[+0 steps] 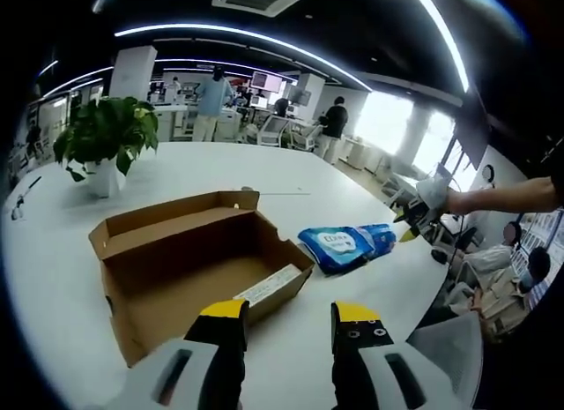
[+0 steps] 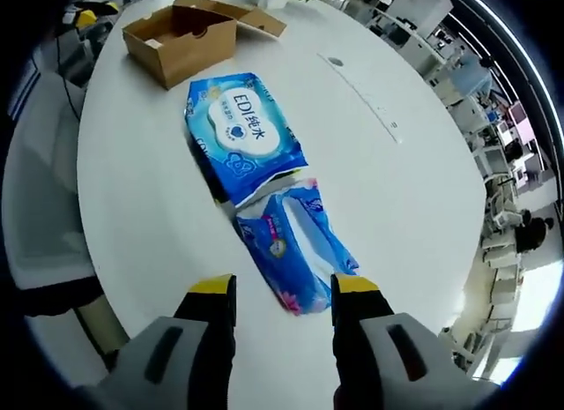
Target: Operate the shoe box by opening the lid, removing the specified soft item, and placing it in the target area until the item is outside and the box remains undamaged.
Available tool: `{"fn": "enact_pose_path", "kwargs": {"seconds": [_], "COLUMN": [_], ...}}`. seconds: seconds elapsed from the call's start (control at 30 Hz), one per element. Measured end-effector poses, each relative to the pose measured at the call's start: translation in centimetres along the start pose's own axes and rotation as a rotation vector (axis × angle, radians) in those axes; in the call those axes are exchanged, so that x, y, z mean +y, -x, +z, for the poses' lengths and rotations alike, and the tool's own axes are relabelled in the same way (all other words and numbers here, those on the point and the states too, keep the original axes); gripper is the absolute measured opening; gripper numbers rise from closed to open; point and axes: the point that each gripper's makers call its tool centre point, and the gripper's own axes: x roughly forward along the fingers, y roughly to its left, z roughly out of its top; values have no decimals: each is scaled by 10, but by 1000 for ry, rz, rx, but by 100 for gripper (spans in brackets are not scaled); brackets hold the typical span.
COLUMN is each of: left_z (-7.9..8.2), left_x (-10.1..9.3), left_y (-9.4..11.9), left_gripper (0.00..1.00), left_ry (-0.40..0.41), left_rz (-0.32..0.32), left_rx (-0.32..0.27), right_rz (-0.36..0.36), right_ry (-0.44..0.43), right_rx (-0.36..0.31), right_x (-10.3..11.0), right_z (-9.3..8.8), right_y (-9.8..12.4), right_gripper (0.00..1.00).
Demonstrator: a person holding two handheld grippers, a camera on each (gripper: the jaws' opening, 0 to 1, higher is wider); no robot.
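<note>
- Shoe box (image 1: 198, 260): brown cardboard, lid flaps folded back, sits open on the white table (image 1: 53, 251) just ahead of my left gripper (image 1: 289, 317). Inside I see only a pale strip along the near-right wall, otherwise bare cardboard.
- Potted plant (image 1: 106, 141) stands behind the box on the left, well apart from it.
- Left gripper: jaws apart, nothing between them, hovering over the table at the box's near corner.
- Blue wipes pack (image 1: 345, 244), the soft item, lies on the table just right of the box, outside it. From the right gripper view it reads as two blue packs end to end: the bigger wipes pack (image 2: 242, 137) with white label, then a smaller crumpled pack (image 2: 295, 247) touching its near end.
- Right gripper (image 2: 284, 291): jaws spread, empty, the near end of the smaller pack lying between the yellow tips on the table. In the left gripper view it shows far right (image 1: 421, 218), held by a gloved hand (image 1: 434, 194).
- Step, my read: lid open, item out and set down, so this is release or end of placing. Box looks undamaged.
- Next call: back my right gripper off without dragging the packs, keep the left one clear of the box wall. If the target area is elsewhere, I can't tell; no marking visible.
</note>
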Motion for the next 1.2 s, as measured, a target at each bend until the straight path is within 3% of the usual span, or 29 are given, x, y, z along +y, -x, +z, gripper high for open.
{"fn": "enact_pose_path", "kwargs": {"seconds": [0.4,0.63,0.9,1.2], "left_z": [4,4,0,-4], "left_x": [4,10,17,23], "left_y": [2,5,8,11], "left_gripper": [38,38,38,38], "left_ry": [4,13,24,35], "left_rz": [-20,-19,-14,-6], "left_rx": [-14,-20,-14,-12], "right_rz": [-16,-19,21,68], "right_ry": [-232,-289,-396,-405], "right_rx": [-114,-168,-291,-367], "right_x": [5,12,19,29], "right_z": [21,37,78,123], "right_y": [18,23,23,18], "right_gripper": [40,37,39,41]}}
